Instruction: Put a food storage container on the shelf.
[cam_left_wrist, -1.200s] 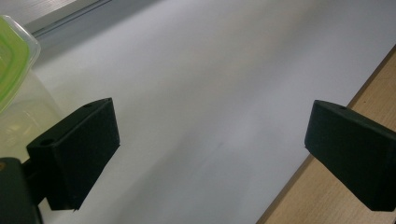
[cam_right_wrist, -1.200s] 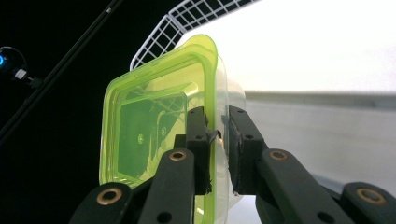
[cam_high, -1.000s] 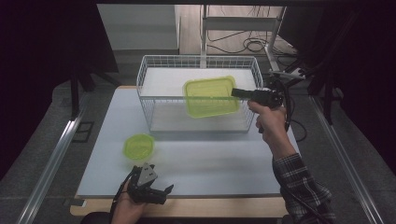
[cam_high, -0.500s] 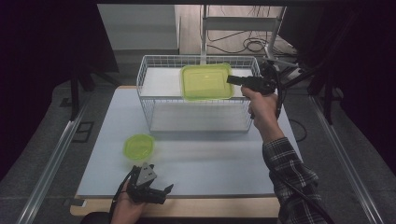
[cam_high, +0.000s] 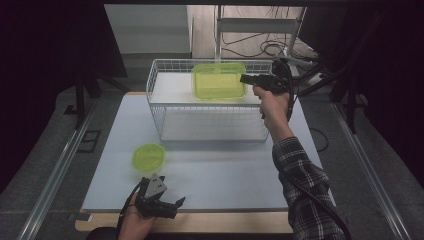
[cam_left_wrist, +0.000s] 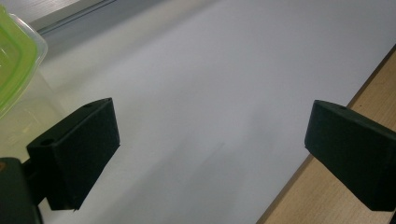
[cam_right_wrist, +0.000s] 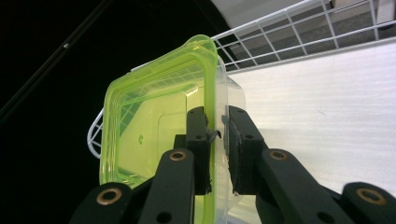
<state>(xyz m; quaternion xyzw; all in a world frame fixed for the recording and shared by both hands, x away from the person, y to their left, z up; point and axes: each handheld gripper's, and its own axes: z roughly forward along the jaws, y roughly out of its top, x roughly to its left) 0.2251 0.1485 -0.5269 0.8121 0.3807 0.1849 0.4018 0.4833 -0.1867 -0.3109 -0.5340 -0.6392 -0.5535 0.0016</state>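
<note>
A square lime-green lidded container hangs above the white wire basket, near its back rim. My right gripper is shut on the container's right edge; in the right gripper view the container stands on edge with its rim pinched in my right gripper. A small round green container rests on the white mat, front left. Just below it my left gripper lies in a hand at the table's front edge, jaws wide apart. In the left gripper view, my left gripper spans bare mat, with the green container at far left.
The wire basket stands at the back middle of the white mat. A wooden table edge runs along the front. A metal rail lies to the left, and dark stands and cables sit behind the basket.
My right gripper has carried the square green container back and up, from over the basket's middle to near its rear rim. My left gripper has stayed put.
</note>
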